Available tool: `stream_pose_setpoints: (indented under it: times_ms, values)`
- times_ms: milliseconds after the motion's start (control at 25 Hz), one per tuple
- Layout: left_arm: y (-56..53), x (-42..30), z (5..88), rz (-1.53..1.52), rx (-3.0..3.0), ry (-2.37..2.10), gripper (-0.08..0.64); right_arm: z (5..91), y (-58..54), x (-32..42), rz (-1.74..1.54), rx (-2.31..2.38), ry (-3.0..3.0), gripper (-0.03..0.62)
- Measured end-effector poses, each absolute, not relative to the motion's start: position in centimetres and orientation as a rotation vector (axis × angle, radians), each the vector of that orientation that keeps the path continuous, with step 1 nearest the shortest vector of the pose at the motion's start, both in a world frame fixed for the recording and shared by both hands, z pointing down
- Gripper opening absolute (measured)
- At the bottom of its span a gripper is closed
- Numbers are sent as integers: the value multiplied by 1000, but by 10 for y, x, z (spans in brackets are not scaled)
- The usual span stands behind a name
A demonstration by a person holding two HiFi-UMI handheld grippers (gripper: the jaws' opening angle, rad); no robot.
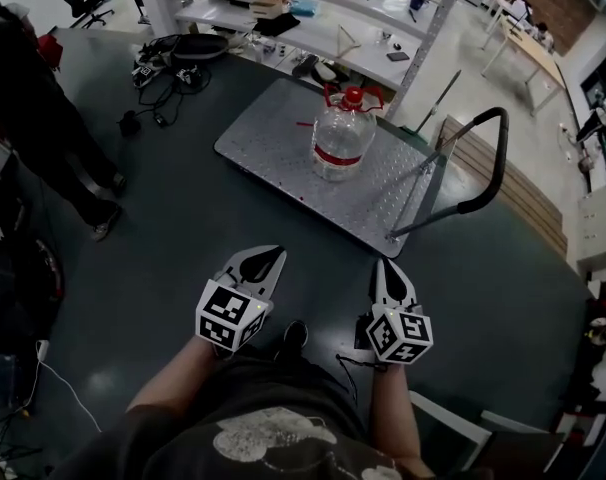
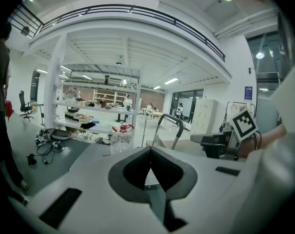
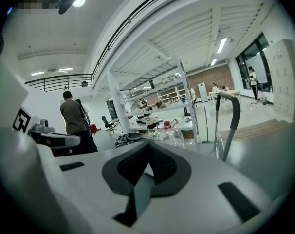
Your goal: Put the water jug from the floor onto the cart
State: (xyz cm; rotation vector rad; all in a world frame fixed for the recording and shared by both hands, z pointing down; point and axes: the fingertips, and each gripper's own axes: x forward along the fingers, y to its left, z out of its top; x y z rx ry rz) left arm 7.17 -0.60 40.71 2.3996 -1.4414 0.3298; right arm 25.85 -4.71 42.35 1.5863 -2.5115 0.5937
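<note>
A clear water jug (image 1: 341, 138) with a red cap and red label band stands upright on the grey metal deck of the cart (image 1: 268, 138). The cart's black handle (image 1: 488, 163) rises at its right end. My left gripper (image 1: 267, 259) and right gripper (image 1: 386, 267) hover side by side over the dark floor, well short of the cart, both shut with nothing between the jaws. The left gripper view shows the jug (image 2: 119, 139) far ahead beyond the shut jaw tips (image 2: 150, 152). The right gripper view shows it (image 3: 172, 133) small, past the tips (image 3: 148, 147).
A white shelving unit (image 1: 313, 8) stands behind the cart, with cables and gear (image 1: 168, 68) on the floor at its left. A person in dark clothes (image 1: 33, 118) stands at the far left. A wooden pallet (image 1: 518, 193) lies right of the cart.
</note>
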Motion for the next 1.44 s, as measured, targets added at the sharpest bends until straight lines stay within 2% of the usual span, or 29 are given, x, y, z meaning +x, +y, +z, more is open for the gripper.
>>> stream_pose_setpoints:
  times_ms: [920,1440]
  values:
    - [113,12,398,284,2440,-1337,6,416,76,201,528,1652,-2386,-9]
    - [163,-9,394,217,2417,-1348,6,403,120,194,440,1625,-2351,-9]
